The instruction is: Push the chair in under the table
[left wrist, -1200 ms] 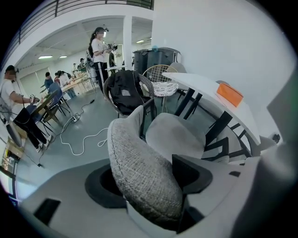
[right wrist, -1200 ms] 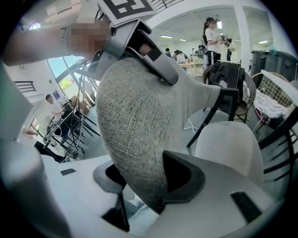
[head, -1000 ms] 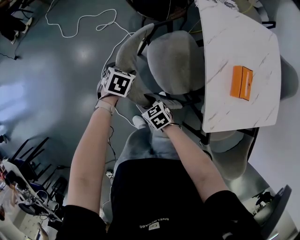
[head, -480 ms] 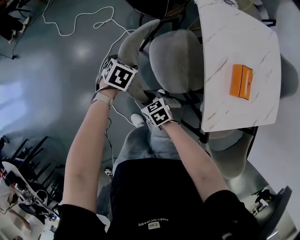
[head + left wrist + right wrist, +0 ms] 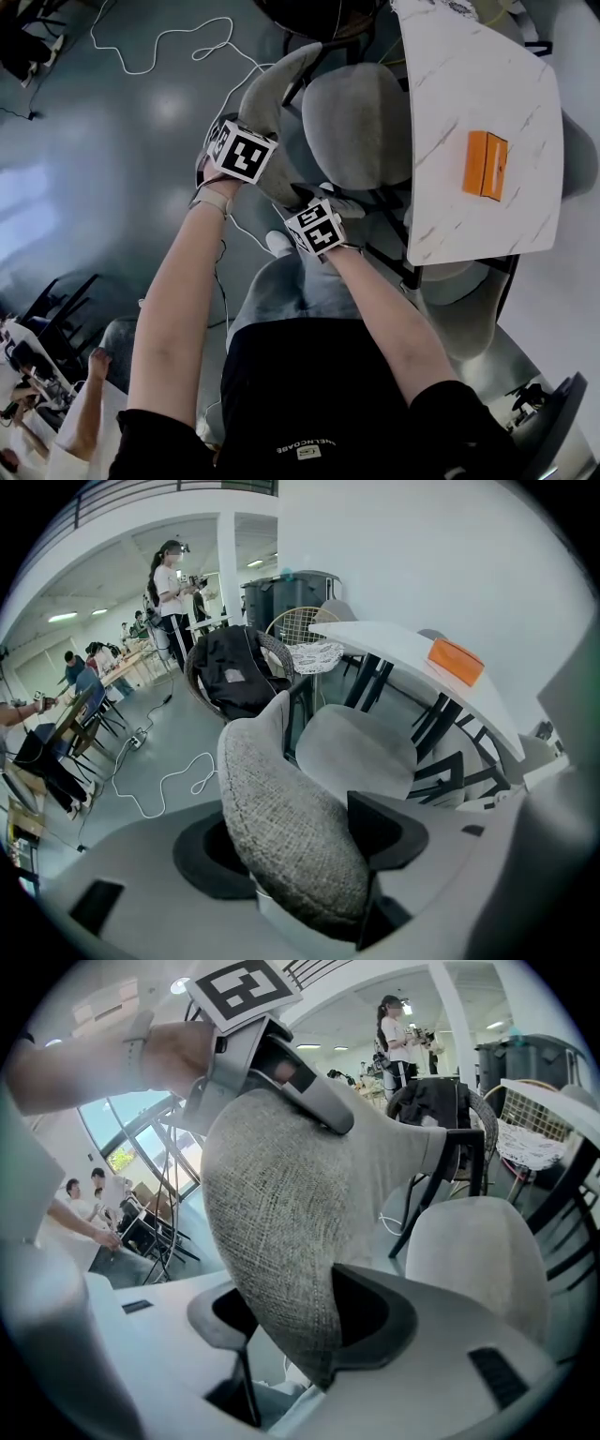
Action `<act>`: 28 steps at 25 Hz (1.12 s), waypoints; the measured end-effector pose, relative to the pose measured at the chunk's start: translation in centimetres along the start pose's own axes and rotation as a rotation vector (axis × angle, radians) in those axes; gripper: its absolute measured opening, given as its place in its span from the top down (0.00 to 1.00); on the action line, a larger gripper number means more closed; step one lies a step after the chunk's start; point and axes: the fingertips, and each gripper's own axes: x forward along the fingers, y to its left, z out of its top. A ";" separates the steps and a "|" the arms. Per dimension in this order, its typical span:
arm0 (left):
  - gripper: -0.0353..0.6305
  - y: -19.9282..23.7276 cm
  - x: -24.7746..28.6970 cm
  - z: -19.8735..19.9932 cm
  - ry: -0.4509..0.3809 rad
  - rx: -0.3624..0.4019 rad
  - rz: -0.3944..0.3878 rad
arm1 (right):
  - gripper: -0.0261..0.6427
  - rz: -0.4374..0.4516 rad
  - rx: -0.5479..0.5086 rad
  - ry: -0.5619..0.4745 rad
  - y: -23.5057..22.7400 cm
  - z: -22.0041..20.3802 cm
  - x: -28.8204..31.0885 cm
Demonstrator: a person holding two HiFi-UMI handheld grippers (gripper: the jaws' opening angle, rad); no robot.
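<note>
Grey upholstered chair (image 5: 354, 127) is stood against the white marbled worktop (image 5: 450, 84), seat just at its rim. Its backrest (image 5: 281, 799) is gripped by the left gripper (image 5: 298, 846) and the right gripper (image 5: 300, 1321), both sets of jaws clamped on the padding. An orange box (image 5: 485, 165) is noted on the worktop.

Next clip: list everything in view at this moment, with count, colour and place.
grey chair: one, grey fabric, seat at the table's left edge
table: one, white marbled top, right of head view
box: one, orange, on the table
second chair: one, grey, at the table's near end
cable: one, white, looped on the floor
round chair: one, dark, beyond the grey chair
bystanders: several, background
left gripper: one, jaws closed on the grey chair's backrest
right gripper: one, jaws closed on the same backrest
arms: two, bare, bottom centre
</note>
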 end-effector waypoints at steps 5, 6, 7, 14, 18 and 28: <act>0.52 1.4 -0.4 -1.5 0.000 -0.007 0.006 | 0.67 0.006 -0.008 0.010 1.3 0.4 1.1; 0.52 1.6 -0.4 -1.8 0.000 -0.009 0.007 | 0.67 0.008 -0.006 0.006 1.5 0.5 1.3; 0.52 1.9 -0.5 -2.0 0.000 -0.011 0.007 | 0.67 0.011 -0.001 0.005 1.8 0.7 1.5; 0.58 3.2 -0.1 -0.3 -0.046 -0.048 -0.003 | 0.66 0.015 0.092 -0.036 2.2 2.4 2.6; 0.60 4.0 0.0 -0.2 -0.013 -0.024 0.019 | 0.65 0.039 0.110 -0.040 2.5 3.2 3.2; 0.61 4.2 0.3 0.1 -0.016 -0.024 0.004 | 0.62 0.089 0.032 -0.032 2.6 3.4 3.7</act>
